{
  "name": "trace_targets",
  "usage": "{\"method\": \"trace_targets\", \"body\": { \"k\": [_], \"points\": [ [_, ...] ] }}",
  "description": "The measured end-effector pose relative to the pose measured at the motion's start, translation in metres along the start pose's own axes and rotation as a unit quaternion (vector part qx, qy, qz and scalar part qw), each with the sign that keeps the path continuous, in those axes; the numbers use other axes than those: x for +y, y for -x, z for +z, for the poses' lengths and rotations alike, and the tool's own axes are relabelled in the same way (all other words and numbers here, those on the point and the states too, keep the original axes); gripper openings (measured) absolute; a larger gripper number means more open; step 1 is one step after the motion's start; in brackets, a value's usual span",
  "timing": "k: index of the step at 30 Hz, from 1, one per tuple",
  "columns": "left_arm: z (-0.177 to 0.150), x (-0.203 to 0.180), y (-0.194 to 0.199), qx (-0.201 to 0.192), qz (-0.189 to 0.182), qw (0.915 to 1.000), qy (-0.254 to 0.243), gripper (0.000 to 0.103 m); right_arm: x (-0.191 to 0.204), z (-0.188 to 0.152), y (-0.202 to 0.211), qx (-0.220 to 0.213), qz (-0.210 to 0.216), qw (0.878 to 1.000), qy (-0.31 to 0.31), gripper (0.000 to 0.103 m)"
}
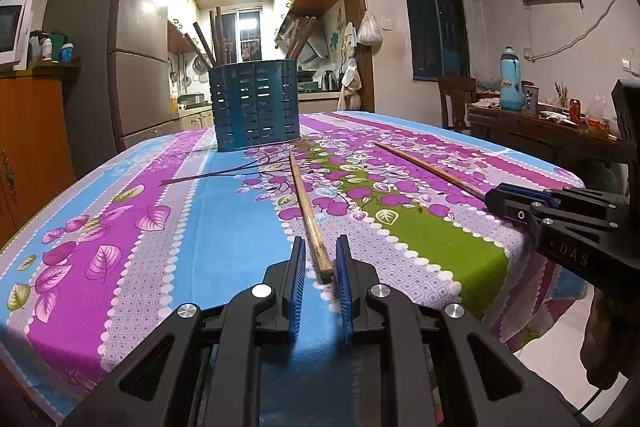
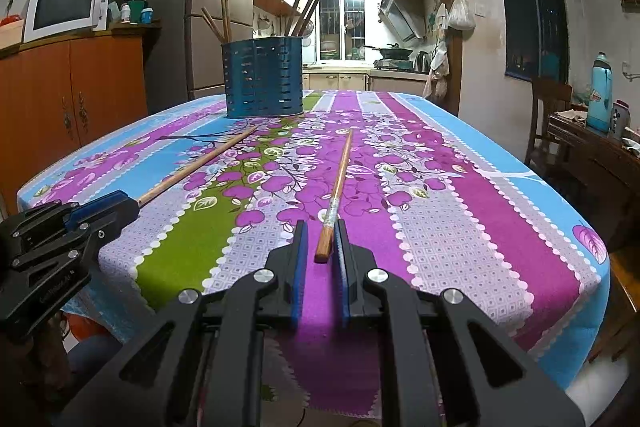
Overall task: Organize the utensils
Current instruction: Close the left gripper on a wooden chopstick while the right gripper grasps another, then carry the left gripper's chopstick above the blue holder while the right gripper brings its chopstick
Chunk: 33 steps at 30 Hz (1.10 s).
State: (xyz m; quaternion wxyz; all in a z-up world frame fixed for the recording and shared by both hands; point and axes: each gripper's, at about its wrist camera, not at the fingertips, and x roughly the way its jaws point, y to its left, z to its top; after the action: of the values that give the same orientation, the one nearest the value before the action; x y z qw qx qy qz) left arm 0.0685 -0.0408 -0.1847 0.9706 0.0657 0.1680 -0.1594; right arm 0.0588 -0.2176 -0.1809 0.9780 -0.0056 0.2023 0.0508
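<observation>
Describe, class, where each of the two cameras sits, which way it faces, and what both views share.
Left wrist: on the left gripper, facing along the table toward the blue holder; one chopstick lies between its fingers, the right gripper at right.
Right wrist: on the right gripper, facing likewise; the left gripper at left.
Shared: holder, both chopsticks, floral tablecloth.

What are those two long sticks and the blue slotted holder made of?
Chopstick and second chopstick: likely bamboo or wood, tan, matte, worn ends. Utensil holder: probably plastic or painted metal; blue, slightly glossy, with punched slots. I can't tell which.
</observation>
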Motion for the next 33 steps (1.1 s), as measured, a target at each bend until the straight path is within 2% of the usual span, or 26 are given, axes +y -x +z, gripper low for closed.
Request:
{"method": "trace_targets", "body": {
  "k": [6, 8, 14, 20, 26, 33],
  "points": [
    [0.0, -0.002, 0.0, 0.001, -0.002, 1.0, -0.005, 0.01, 0.0, 0.0, 0.0, 0.0, 0.003, 1.0, -0.003, 0.011],
    [0.0, -0.004, 0.0, 0.002, -0.004, 1.0, -0.003, 0.008, -0.002, 0.0, 0.001, -0.002, 0.005, 1.0, -0.009, 0.007],
    [0.004, -0.007, 0.003, 0.002, -0.008, 1.0, -0.005, 0.008, -0.004, 0.004, 0.003, -0.005, 0.007, 1.0, -0.016, 0.006],
    [0.018, -0.004, 0.016, -0.019, -0.006, 0.9998, -0.008, 0.008, -0.002, 0.021, 0.022, -0.027, 0.009, 1.0, -0.006, 0.006],
    [0.047, 0.003, 0.037, -0.06, 0.005, 0.9982, -0.01, 0.008, 0.002, 0.045, 0.043, -0.058, 0.015, 0.998, 0.014, 0.005],
    [0.078, 0.011, 0.049, -0.095, 0.011, 0.9953, -0.012, 0.008, 0.002, 0.09, 0.059, -0.099, 0.031, 0.994, 0.04, 0.005]
  ]
}}
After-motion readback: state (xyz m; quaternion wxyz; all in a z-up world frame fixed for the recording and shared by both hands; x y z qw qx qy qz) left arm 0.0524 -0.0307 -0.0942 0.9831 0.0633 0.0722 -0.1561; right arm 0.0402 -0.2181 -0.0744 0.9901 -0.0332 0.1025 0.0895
